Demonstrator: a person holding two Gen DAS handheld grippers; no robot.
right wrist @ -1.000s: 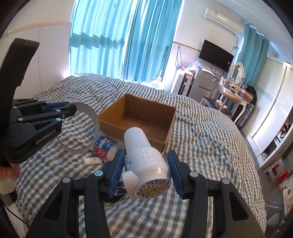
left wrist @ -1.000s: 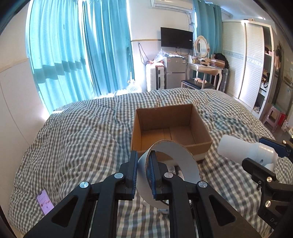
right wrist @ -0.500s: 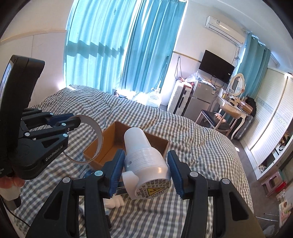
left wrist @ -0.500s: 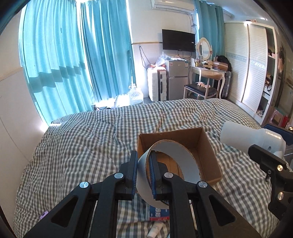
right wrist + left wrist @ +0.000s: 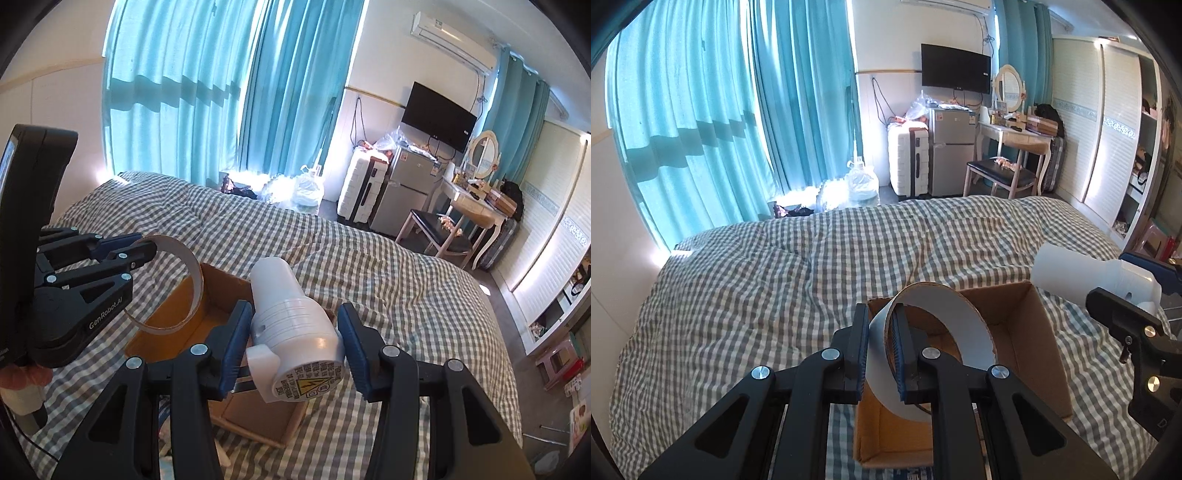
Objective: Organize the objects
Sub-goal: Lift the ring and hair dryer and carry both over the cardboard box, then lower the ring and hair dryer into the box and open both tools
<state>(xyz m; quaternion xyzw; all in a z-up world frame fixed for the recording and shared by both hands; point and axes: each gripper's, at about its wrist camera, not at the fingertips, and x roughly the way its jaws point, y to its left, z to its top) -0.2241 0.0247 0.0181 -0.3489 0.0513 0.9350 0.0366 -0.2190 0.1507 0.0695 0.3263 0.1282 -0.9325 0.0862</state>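
My left gripper (image 5: 880, 312) is shut on the wall of a wide tape ring (image 5: 945, 314), white outside and brown inside. It holds the ring over the open cardboard box (image 5: 1034, 332) on the checked bed. In the right wrist view the left gripper (image 5: 142, 245) and the ring (image 5: 192, 273) hang above the box's (image 5: 166, 317) left side. My right gripper (image 5: 295, 314) is shut on a white plastic appliance (image 5: 280, 284) with a warning label on its rear end. It hovers over the box's near right part. From the left, the appliance (image 5: 1082, 273) and the right gripper (image 5: 1134, 284) show beyond the box's right wall.
The checked quilt (image 5: 775, 280) spreads wide to the left and beyond the box. A blue packet (image 5: 912, 474) peeks out at the box's near edge. Beyond the bed stand a suitcase (image 5: 908, 162), a small fridge (image 5: 951, 151) and a chair (image 5: 1001, 173). A hand (image 5: 22, 376) holds the left gripper.
Both grippers have travelled forward with their loads. The box, which was ahead of them, now lies right under the ring and the appliance. The small items on the quilt have slid out of view.
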